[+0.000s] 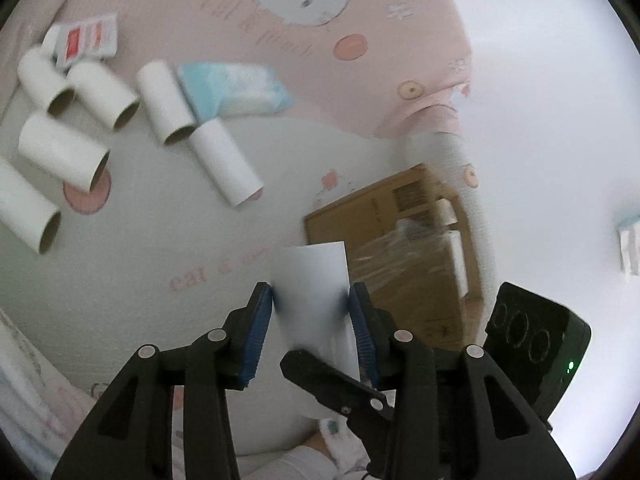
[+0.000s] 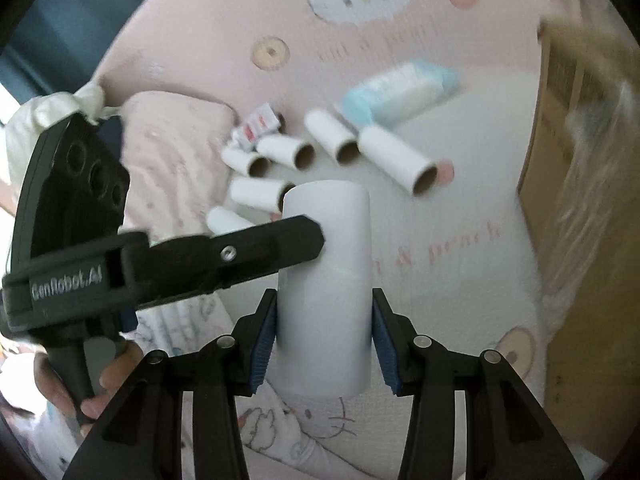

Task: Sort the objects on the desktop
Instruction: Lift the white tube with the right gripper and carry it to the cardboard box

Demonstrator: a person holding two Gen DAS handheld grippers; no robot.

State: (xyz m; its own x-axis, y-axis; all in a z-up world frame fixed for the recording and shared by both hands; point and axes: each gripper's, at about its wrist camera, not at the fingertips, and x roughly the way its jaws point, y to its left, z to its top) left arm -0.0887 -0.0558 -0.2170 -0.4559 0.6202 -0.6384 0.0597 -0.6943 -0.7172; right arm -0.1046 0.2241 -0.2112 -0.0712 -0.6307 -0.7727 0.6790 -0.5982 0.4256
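Note:
Both grippers hold one white paper tube in the air above a pink cartoon bedsheet (image 2: pixel 440 240). My right gripper (image 2: pixel 324 332) is shut on the white tube (image 2: pixel 324 280), which stands upright between its blue pads. My left gripper (image 1: pixel 312 312) is shut on the same tube (image 1: pixel 312 280), seen blurred; in the right wrist view its black finger (image 2: pixel 260 250) presses the tube's left side. Several more white tubes (image 1: pixel 104 96) lie in a loose group on the sheet, also in the right wrist view (image 2: pixel 280 152).
A light-blue tissue pack (image 1: pixel 236 88) lies beside the tubes, also in the right wrist view (image 2: pixel 400 92). A small red-and-white packet (image 1: pixel 86 38) lies at the far left. A cardboard box (image 1: pixel 400 248) stands at the bed's right edge (image 2: pixel 580 200). A pink pillow (image 2: pixel 168 152) lies left.

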